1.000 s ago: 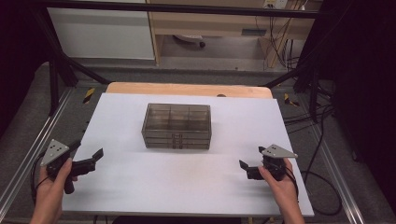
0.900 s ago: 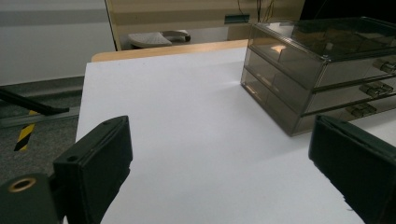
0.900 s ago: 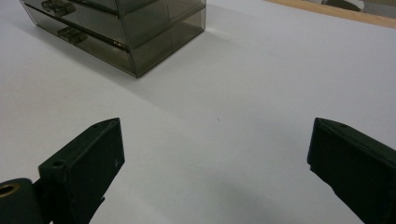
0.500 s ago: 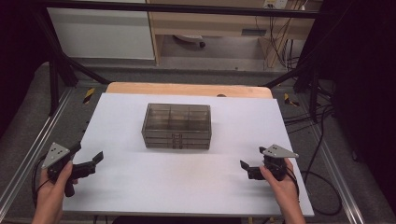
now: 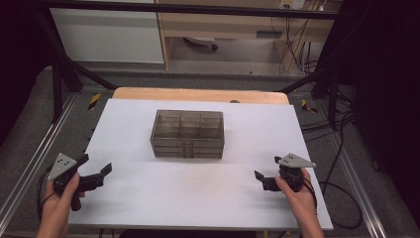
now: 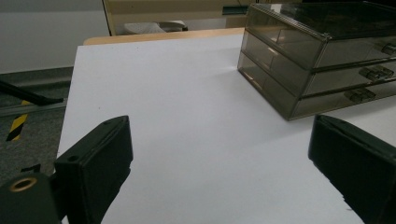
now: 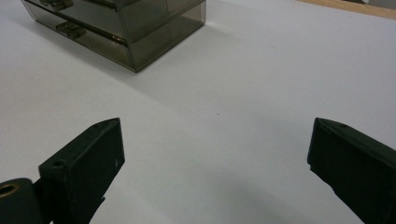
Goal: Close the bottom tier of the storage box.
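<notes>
High view: drawer box (image 5: 187,134) lengthwise left-right

smoky clear drawer box (image 5: 187,134), shut, mid-table

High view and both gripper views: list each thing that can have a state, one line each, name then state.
drawer box: upright mid-table, all its drawers pushed in, untouched.
left gripper: jaws wide open, empty, held at the table's left edge, pointing toward the box.
right gripper: jaws wide open, empty, held near the table's right front, apart from the box.
table: white top, bare around the box.
</notes>
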### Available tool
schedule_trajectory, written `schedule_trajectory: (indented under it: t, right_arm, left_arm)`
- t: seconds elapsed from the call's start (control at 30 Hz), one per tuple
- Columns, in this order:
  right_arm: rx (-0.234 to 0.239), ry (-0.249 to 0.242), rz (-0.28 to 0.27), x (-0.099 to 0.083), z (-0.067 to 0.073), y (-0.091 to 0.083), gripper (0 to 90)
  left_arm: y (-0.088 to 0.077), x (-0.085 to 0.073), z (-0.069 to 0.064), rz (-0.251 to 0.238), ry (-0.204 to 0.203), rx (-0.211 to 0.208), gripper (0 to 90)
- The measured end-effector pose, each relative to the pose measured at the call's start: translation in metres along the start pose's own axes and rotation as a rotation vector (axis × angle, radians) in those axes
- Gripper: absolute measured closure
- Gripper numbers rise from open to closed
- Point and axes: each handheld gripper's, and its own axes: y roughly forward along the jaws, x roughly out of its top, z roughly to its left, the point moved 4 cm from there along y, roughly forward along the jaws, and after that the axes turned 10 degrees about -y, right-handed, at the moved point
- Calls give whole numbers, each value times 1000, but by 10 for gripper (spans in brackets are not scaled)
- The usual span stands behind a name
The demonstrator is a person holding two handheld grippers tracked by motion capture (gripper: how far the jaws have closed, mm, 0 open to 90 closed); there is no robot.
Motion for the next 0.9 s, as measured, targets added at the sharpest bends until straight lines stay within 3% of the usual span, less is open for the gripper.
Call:
schedule_trajectory:
  t: [0.9]
  right_arm:
    - [8,-3,11,-1,0,2,42]
  left_arm:
    - [9,-13,-14,48,46,-27,69]
